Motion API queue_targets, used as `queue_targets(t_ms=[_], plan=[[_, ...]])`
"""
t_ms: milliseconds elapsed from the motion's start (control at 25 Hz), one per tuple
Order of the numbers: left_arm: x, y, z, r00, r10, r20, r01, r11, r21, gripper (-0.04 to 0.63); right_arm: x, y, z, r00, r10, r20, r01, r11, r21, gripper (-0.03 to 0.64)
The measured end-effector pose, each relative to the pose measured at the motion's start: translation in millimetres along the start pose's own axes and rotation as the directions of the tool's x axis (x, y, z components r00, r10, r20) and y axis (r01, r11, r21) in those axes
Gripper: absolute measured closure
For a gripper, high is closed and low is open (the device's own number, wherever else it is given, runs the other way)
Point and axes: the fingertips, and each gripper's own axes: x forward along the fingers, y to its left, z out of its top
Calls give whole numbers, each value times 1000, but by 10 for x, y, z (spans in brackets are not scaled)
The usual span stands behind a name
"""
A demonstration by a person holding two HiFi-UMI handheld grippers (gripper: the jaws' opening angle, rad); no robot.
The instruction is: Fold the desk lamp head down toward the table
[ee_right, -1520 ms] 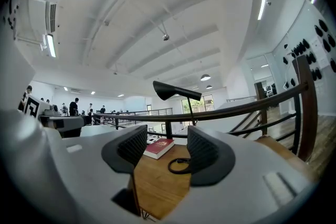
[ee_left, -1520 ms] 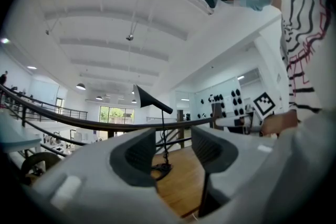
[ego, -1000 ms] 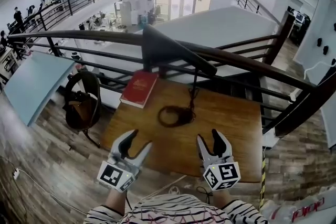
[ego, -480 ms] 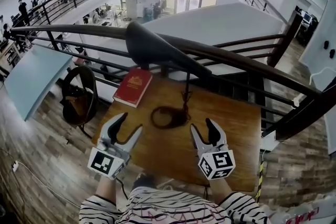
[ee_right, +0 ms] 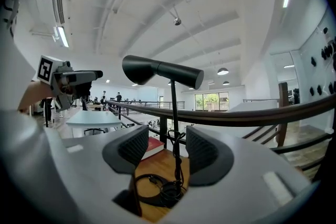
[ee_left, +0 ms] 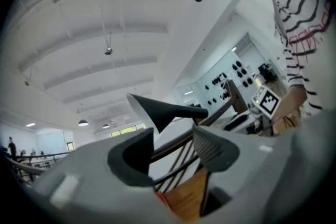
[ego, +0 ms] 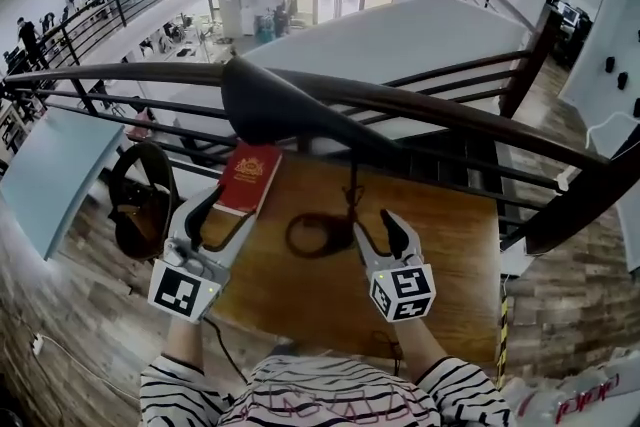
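Note:
The desk lamp stands at the back of the wooden table. Its black cone head lies level on a thin upright stem, above a base wrapped in coiled black cord. My right gripper is open and has just been closing a little. The stem lines up with its gap just past the tips, and the pads touch nothing. My left gripper is open and empty, raised at the table's left edge, below the lamp head.
A red book lies at the table's back left corner. A dark wooden handrail with black bars runs right behind the table, close to the lamp. A dark round object hangs left of the table.
Both grippers have moved forward over the table toward the lamp. The left one has also risen, rolled and shifted left beside the book. The right one now sits close to the stem.

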Motion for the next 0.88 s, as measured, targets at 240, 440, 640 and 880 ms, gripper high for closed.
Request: queue_targets(t_ms=[240, 440, 640, 880], plan=[[60, 364, 86, 999, -50, -7, 50, 992, 115, 351, 418, -41, -42, 999, -44, -25, 43, 999, -21, 411], [139, 617, 238, 994, -110, -18, 110, 947, 301, 327, 662, -74, -75, 996, -77, -45, 76, 997, -34, 423], [299, 741, 410, 988, -149, -38, 150, 876, 458, 264, 812, -87, -139, 993, -93, -74, 90, 995, -47, 425], [540, 769, 515, 974, -206, -96, 221, 760, 611, 199, 895, -152, -120, 989, -121, -82, 117, 992, -55, 431]])
